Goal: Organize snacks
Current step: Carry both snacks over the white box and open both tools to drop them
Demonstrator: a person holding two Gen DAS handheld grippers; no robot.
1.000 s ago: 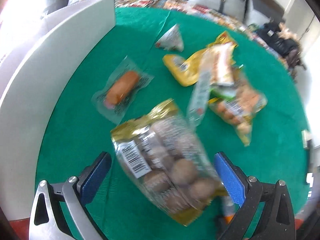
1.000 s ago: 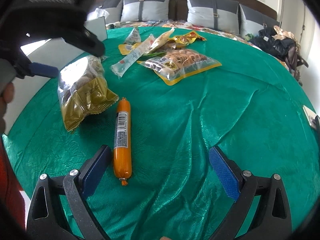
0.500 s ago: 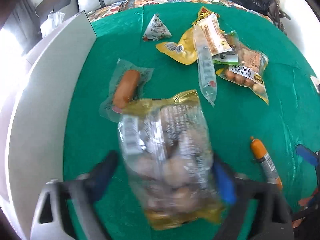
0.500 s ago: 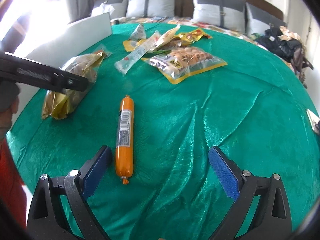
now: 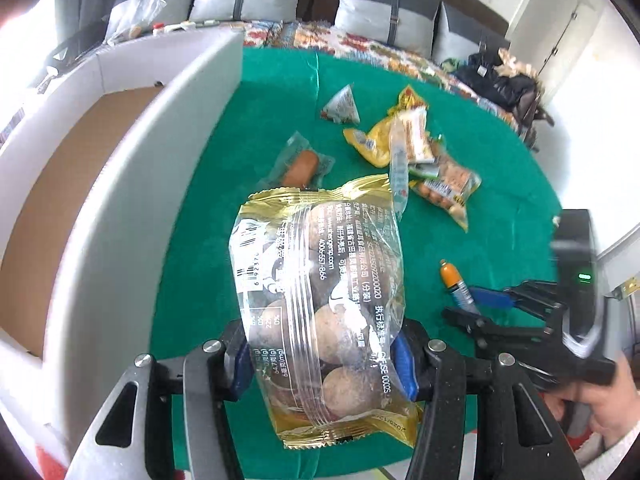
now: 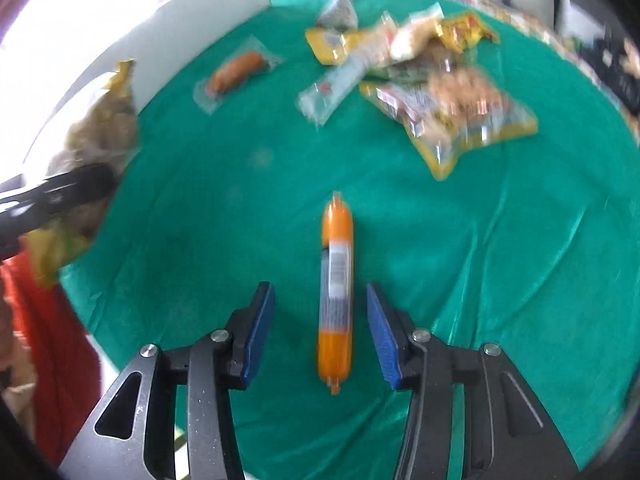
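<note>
Since the earlier frame, the left gripper (image 5: 324, 356) has lifted the gold egg bag (image 5: 320, 300), fingers closing on it. Right gripper (image 6: 320, 332) fingers close around the untouched orange sausage (image 6: 336, 280). Next: carry both to the white box (image 5: 120, 184).

You're working in a home, in a bedroom by the look of it. The round table with the green cloth (image 5: 480, 240) is your landmark. Right behind it you've got a bed with a flower-patterned cover (image 5: 360, 46), and behind that a dark padded headboard lined with grey cushions (image 5: 384, 16). Off to the far right of the table, clothes and bags sit heaped on a chair (image 5: 508, 80) against a white wall. To the table's left stands an open white cardboard box (image 5: 132, 160), with bright daylight pouring in beyond it.
</note>
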